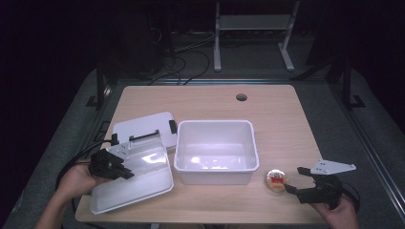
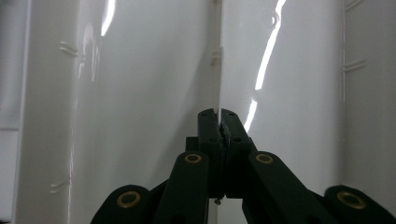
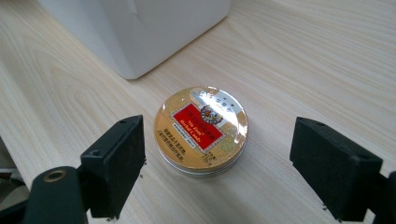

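From the high view, the white bin (image 1: pixel 216 151) sits open at the middle of the table (image 1: pixel 282 124) and serves as the landmark. Just left of the bin, the left gripper (image 1: pixel 125 172) is clamped on the near-left edge of a white lid (image 1: pixel 138 183), which lies tilted with its long axis running away from the bin toward the table's front-left corner. Behind that lid, still left of the bin, lies a second white lid with a black latch (image 1: pixel 145 130). To the right of the bin's front corner a small round tin (image 1: pixel 277 180) rests on the wood, and the right gripper (image 1: pixel 297 180) hovers just right of it, jaws spread, so the right hand is by far the nearer one to the tin. In the left gripper view the jaws are pressed together on a thin white rim of the lid (image 2: pixel 140 93), glossy plastic on both sides. In the right gripper view the tin (image 3: pixel 201 130) lies flat between the wide-open jaws, touching neither, with the bin's corner (image 3: pixel 135 32) just beyond it; nothing blocks a straight closing, though the bin wall stands close behind the tin.
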`<state>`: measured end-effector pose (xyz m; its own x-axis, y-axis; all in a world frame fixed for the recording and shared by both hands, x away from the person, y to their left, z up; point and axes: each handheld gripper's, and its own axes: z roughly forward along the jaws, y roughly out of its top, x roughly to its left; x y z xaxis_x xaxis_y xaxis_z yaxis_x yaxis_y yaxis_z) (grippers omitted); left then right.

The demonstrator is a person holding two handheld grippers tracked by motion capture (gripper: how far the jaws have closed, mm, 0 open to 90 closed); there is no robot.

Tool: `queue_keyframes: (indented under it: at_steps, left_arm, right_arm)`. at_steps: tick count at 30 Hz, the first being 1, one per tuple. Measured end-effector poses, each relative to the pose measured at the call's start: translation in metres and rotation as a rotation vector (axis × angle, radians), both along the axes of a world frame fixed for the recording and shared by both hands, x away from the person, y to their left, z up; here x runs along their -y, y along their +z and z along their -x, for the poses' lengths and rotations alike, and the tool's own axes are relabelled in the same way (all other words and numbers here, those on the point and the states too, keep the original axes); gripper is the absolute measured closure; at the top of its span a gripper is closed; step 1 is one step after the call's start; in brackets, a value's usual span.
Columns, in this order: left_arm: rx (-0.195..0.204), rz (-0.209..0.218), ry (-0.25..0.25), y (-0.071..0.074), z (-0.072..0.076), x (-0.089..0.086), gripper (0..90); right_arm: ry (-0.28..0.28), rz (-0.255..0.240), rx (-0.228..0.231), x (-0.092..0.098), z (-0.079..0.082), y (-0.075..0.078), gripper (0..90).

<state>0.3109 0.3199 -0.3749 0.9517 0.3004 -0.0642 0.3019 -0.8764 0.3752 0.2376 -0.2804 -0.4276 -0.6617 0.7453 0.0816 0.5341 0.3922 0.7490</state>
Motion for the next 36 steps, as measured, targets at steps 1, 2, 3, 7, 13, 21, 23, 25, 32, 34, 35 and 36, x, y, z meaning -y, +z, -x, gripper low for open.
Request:
queue_keyframes:
  at_steps: [1,2,3,7,13,21,23,25,32,34,35,36]
  left_arm:
    - [-0.013,0.001,-0.008,-0.008,0.002,0.003,89.1]
    - [-0.018,-0.003,-0.015,-0.012,0.002,0.004,89.1]
    - [-0.022,-0.009,-0.019,-0.016,0.003,0.006,89.1]
    - [-0.031,-0.018,-0.033,-0.025,0.004,0.011,89.1]
    - [-0.049,-0.03,-0.051,-0.038,0.002,0.019,89.1]
    - [-0.052,-0.057,-0.052,-0.047,-0.007,0.024,89.0]
    - [-0.055,-0.056,-0.053,-0.048,-0.009,0.025,89.0]
    - [-0.054,-0.06,-0.059,-0.049,-0.011,0.026,88.9]
    - [-0.078,-0.033,-0.057,-0.05,-0.012,0.024,85.2]
    - [-0.077,-0.031,-0.054,-0.05,-0.012,0.023,76.8]
    - [-0.061,-0.022,-0.051,-0.048,-0.009,0.022,73.1]
    - [-0.061,-0.022,-0.051,-0.048,-0.009,0.022,68.7]
  right_arm:
    - [0.0,0.0,0.0,0.0,0.0,0.0,17.5]
    - [0.0,-0.001,-0.001,0.001,0.0,0.0,17.5]
    - [0.0,-0.001,-0.003,0.001,0.0,0.0,17.5]
    - [0.0,0.0,-0.004,0.001,0.0,0.0,17.5]
    - [0.005,0.01,-0.009,0.0,-0.001,-0.001,17.5]
    - [0.024,0.04,-0.032,0.0,-0.003,-0.001,17.5]
    - [0.031,0.055,-0.04,0.0,-0.003,-0.001,17.4]
    - [0.038,0.062,-0.049,0.0,-0.004,0.0,17.2]
    - [0.085,0.142,-0.095,-0.007,-0.012,0.0,16.9]
    - [0.093,0.151,-0.1,-0.009,-0.013,0.001,16.8]
    - [0.107,0.169,-0.108,-0.012,-0.015,0.002,16.8]
    - [0.107,0.169,-0.108,-0.012,-0.015,0.002,16.8]
